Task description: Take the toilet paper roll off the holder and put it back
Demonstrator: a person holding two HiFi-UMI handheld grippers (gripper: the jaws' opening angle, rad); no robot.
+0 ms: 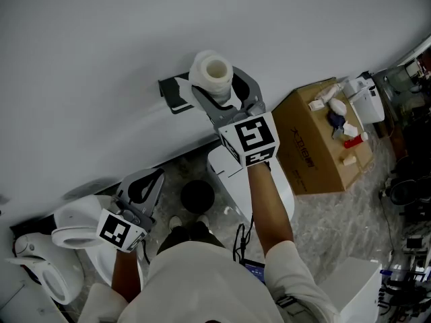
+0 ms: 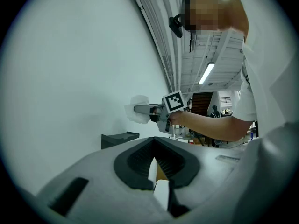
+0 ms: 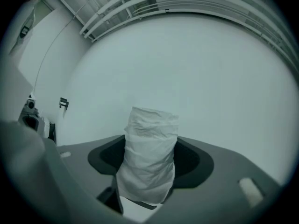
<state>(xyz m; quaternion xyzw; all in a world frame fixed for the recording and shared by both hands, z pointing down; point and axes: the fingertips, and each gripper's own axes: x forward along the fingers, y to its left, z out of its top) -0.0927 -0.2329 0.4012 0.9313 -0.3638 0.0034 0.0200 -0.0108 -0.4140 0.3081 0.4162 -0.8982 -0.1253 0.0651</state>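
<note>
Your right tool (image 1: 219,93) grips the toilet paper roll (image 1: 214,69) just beside the wall holder (image 1: 174,94). Hold it level, line it up squarely, and don't crush it. Your left tool (image 1: 145,184) sits narrow and empty.

Roll (image 1: 214,71) btwn jaws of right claw (image 1: 219,87), just right of holder (image 1: 174,94) on far wall (image 1: 101,46), clear of it. Left claw (image 1: 145,183) near left, over toilet (image 1: 73,225). Toilet against wall, left of holder. Box (image 1: 311,155) on floor (image 1: 326,215) at right by wall, small items (image 1: 337,113) on top.
</note>
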